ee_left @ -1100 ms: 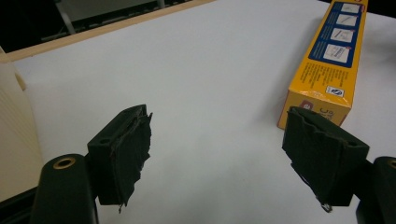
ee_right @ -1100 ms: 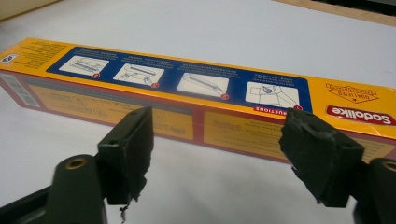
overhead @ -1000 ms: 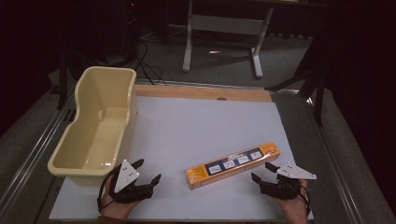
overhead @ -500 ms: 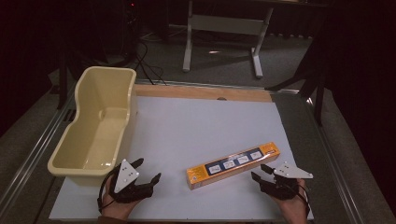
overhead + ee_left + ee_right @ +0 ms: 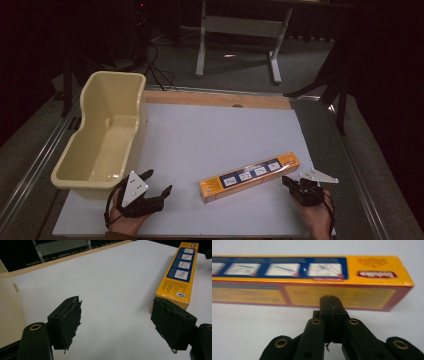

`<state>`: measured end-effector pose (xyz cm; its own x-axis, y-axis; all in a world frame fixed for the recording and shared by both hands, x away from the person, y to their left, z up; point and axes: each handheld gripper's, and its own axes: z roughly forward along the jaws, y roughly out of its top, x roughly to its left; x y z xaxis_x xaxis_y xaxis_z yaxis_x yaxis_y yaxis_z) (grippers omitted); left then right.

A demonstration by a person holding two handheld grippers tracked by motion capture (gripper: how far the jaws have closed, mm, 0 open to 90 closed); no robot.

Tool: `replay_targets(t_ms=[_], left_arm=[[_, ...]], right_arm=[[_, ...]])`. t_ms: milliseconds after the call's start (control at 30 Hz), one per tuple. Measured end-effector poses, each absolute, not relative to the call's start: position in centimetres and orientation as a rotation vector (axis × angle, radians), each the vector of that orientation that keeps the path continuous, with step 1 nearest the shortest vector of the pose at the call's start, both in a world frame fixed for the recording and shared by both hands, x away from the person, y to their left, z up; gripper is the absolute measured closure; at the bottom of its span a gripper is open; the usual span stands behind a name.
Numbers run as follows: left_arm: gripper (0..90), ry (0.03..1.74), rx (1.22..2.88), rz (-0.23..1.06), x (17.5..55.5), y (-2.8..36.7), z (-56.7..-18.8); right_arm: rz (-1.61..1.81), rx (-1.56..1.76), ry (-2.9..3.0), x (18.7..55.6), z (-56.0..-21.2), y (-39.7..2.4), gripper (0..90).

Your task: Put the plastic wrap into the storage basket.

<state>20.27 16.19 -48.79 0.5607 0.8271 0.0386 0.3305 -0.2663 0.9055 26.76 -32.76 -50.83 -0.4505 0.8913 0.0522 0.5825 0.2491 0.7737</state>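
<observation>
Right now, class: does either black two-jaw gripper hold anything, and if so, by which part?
Nothing is held. The left gripper stands open over bare white table; the right gripper, jaws just closed on nothing, faces the long orange cardboard box.

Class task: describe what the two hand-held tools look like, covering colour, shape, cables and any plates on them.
Both the left tool and the right tool are black, each with two jaws faced in rough black padding and brass-coloured rivets at the joints. Each carries a grey three-cornered plate on top. A black cable loops from the left tool.
</observation>
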Motion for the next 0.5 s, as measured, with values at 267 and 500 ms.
replay_targets(t_ms=[267,500], left_arm=[[24.3,0.949,1.834,0.658,20.2,16.3,-48.8],[24.3,0.952,1.83,0.662,20.2,16.2,-48.8]], right_arm=[[0.956,1.366,2.133,28.5,-51.0,-32.5,89.9],[0.923,1.382,2.146,30.1,-51.3,-32.6,89.9]])
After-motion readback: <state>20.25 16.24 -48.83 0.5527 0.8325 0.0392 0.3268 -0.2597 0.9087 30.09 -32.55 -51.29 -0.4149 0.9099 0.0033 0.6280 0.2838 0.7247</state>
